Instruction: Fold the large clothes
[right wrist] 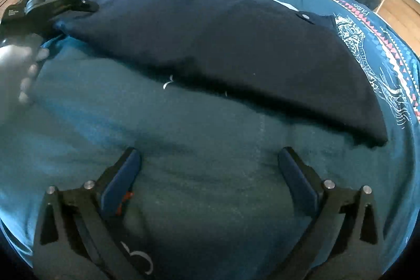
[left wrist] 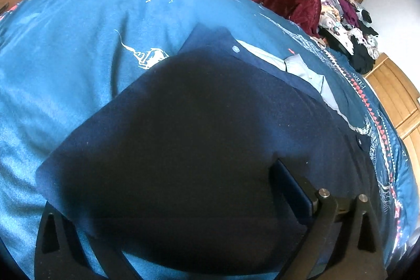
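My left claw is gripping the navy garment's corner on the blue bedspread — my right claw is hovering released; the fold risks slumping if that pinch slips.

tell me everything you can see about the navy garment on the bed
The navy garment is a dark knit-looking top with pale snap buttons along its placket and a light grey lining or collar showing at the far edge. It lies folded and mostly flat on the teal bedspread. The left claw meets one corner; in its own view the fabric drapes over its fingers, hiding the grip. The right claw is open, clear of it.
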`<state>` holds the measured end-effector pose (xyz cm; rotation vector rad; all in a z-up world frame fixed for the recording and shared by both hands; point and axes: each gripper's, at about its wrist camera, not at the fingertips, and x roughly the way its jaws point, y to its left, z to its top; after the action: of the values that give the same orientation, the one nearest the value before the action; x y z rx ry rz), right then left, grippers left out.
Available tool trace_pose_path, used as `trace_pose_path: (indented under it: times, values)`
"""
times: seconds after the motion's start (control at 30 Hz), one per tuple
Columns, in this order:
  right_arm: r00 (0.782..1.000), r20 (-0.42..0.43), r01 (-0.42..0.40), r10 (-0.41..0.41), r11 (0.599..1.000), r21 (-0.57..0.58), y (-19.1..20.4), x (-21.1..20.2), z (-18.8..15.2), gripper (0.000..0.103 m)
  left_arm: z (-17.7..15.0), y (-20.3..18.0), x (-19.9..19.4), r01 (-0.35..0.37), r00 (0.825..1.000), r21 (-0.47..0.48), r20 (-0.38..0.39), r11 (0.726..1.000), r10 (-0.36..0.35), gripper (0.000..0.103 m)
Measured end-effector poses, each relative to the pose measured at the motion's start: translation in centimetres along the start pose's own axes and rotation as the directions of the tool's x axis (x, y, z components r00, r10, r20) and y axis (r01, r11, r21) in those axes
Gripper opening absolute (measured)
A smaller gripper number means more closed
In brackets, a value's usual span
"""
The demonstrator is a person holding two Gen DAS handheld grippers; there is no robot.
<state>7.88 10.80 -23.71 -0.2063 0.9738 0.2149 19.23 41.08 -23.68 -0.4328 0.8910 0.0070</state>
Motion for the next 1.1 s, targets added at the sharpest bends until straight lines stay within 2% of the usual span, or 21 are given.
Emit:
trace_pose_path:
  times: [0.3, 0.53, 0.63, 0.73, 0.87, 1.1]
  values:
    - [1.0, -0.004, -0.016, 0.016, 1.0, -0.002, 0.0, -0.1, 0.0, 0.103, 0.0, 0.0, 0.1, 0.003, 1.0, -0.002, -0.001, 1.0, -0.003, 0.102]
    - [0.991, -0.025, -0.129, 0.129, 0.992, -0.008, -1.4, -2.7, 1.0, 0.103, 0.1, 0.3, 0.0, 0.034, 0.999, -0.016, 0.009, 0.999, -0.034, 0.102]
    - [0.991, 0.011, -0.136, 0.137, 0.99, -0.026, -1.9, -4.4, 2.5, 0.103, 0.1, 0.5, -0.1, 0.047, 0.999, -0.023, 0.013, 0.999, -0.046, 0.102]
    - [0.987, 0.058, -0.146, 0.149, 0.988, -0.05, -2.0, -5.7, 5.8, 0.103, 0.2, 0.4, -0.2, 0.048, 0.999, -0.026, 0.014, 0.999, -0.048, 0.102]
    - [0.976, 0.097, -0.185, 0.193, 0.979, -0.087, -1.1, -5.7, 12.0, 0.103, 0.3, 0.8, -0.6, 0.067, 0.997, -0.052, 0.029, 0.996, -0.065, 0.1]
    - [0.949, 0.042, -0.301, 0.311, 0.939, -0.166, 3.4, -2.0, 22.3, 0.103, 0.5, 2.8, -1.8, 0.129, 0.989, -0.181, 0.1, 0.975, -0.112, 0.091]
